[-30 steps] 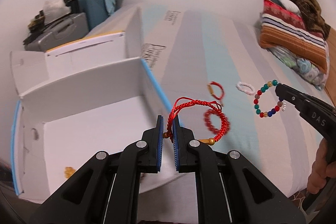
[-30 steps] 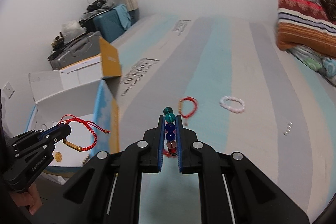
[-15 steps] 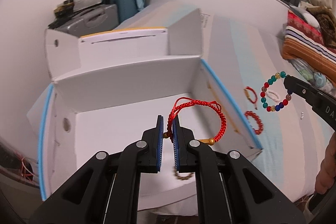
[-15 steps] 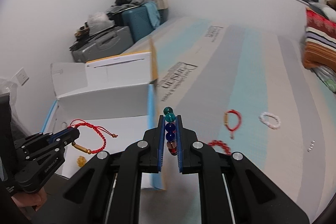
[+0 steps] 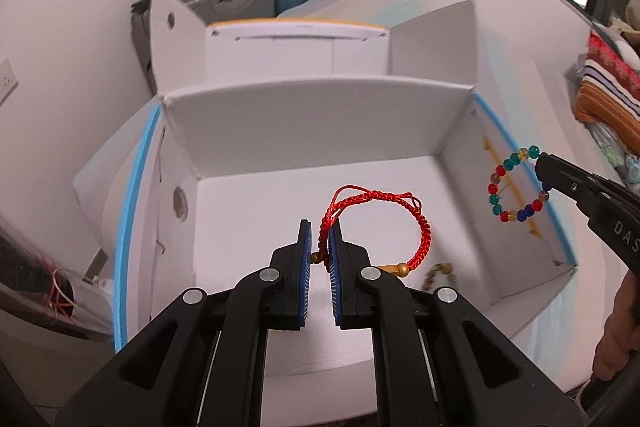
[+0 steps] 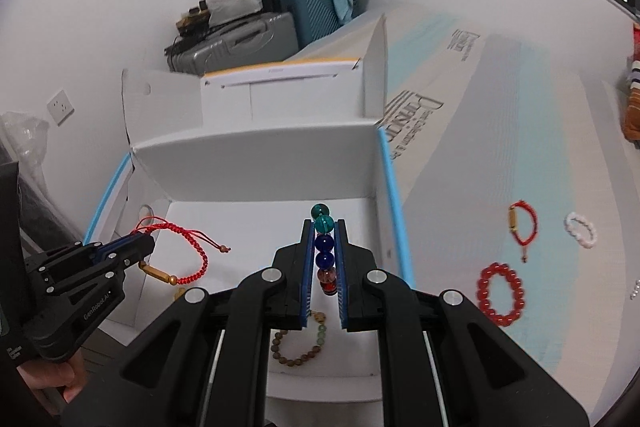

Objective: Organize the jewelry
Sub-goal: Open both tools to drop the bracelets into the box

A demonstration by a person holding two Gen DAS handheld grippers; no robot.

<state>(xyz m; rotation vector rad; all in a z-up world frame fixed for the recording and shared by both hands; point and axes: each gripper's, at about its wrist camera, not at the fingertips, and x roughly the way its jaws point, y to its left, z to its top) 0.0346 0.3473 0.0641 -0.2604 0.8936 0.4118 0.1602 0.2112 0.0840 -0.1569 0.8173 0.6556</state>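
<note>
Now both clamped hand-held grippers, red cord bracelet [image 5: 400,223] and beaded bracelet [image 5: 516,185], hang over the box [image 5: 320,123].

Two grippers were out there, the left gripper [image 5: 319,241] and the right gripper [image 6: 324,247], and each one carried a single bracelet: one red cord bracelet [image 5: 416,227] and one multicoloured bead bracelet [image 5: 505,189]. One white box [image 6: 256,163] stood open with one brown bead bracelet [image 6: 298,347] on its floor, plus one small amber piece [image 6: 179,293] I couldn't make out. Over on the mattress [image 6: 500,131] I counted three more bracelets, one red bead bracelet [image 6: 501,293], one red cord bracelet with a gold tube [image 6: 522,225] and one white bead bracelet [image 6: 581,230], and two suitcases [image 6: 244,43] sat by the wall.
</note>
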